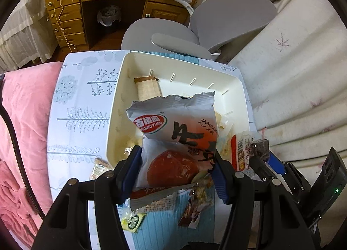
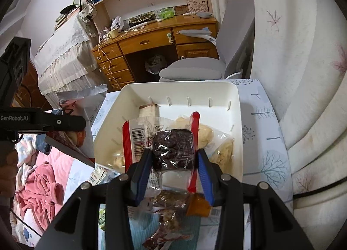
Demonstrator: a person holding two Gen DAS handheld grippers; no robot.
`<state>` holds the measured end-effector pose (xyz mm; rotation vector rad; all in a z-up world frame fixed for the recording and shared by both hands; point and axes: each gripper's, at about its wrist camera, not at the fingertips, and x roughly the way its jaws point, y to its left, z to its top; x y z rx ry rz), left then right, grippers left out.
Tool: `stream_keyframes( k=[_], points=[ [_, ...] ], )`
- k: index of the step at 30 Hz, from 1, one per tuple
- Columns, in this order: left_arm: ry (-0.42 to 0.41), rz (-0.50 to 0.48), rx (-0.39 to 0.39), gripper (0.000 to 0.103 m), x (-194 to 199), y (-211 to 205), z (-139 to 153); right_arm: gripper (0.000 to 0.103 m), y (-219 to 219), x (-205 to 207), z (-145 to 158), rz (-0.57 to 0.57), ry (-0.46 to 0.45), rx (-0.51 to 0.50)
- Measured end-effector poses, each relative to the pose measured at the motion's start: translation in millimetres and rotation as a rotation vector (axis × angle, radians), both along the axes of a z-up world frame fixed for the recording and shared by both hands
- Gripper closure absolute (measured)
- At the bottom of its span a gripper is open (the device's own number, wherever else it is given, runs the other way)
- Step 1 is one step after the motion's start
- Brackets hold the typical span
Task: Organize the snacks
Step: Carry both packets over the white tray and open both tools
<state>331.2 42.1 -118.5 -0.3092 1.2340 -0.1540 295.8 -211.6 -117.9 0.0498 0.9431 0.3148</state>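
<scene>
Clearly, in the left wrist view, the left gripper [image 1: 176, 170] has its blue pads pressed against both sides of a silver and orange snack packet [image 1: 173, 135], which stands up between the fingers, its serrated top edge leaning forward over the near wall of the white bin [image 1: 240, 89]. Crinkly foil film gives little to bite on, so the packet could slide out or fold sideways and land on the tablecloth short of the rim. Below the fingers lie loose small wrappers [image 1: 193, 206], still unsorted.

From the right wrist view, the right gripper [image 2: 173, 169] is closed to a narrow span on a clear-wrapped dark brownie bar [image 2: 172, 150] with red side seams, held just ahead of it above the bin's [image 2: 235, 102] near edge. Its glossy film is slack around a firm block; a squeeze on film alone may let the block slip. Pale bagged snacks [image 2: 219, 150] already sit inside, to the front right.
</scene>
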Motion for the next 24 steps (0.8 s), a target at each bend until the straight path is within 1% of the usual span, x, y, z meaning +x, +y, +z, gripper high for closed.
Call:
stream_keyframes(
  k=[2, 4, 7, 9, 11, 18, 24],
  points=[
    [0.003, 0.003, -0.009, 0.044, 2.4, -2.8, -5.8, 0.061, -4.1, 5.4, -2.8, -0.002, 0.007, 0.005],
    [0.004, 0.009, -0.016, 0.041, 3.8, -5.6, -9.8, 0.059, -7.2, 9.4, -6.6, -0.005, 0.017, 0.006],
    [0.012, 0.007, -0.012, 0.027, 4.7, -11.1, -12.9, 0.057, -13.1, 14.6, -12.4, -0.02, 0.035, 0.02],
    [0.007, 0.005, -0.009, 0.026, 4.9, -12.9, -13.0, 0.049, -17.0, 17.7, -16.3, -0.039, 0.056, 0.028],
    [0.007, 0.001, -0.011, 0.025, 3.9, -14.0, -13.2, 0.045, -20.5, 19.5, -18.3, -0.055, 0.068, 0.034],
    [0.003, -0.002, -0.002, 0.025, -8.3, -12.2, -8.7, 0.043, -28.2, 14.6, -18.0, -0.081, 0.076, 0.048],
    [0.0, -0.002, 0.001, 0.025, -27.0, -8.6, -3.0, 0.043, -29.8, 1.1, -13.8, -0.102, 0.078, 0.062]
  ],
)
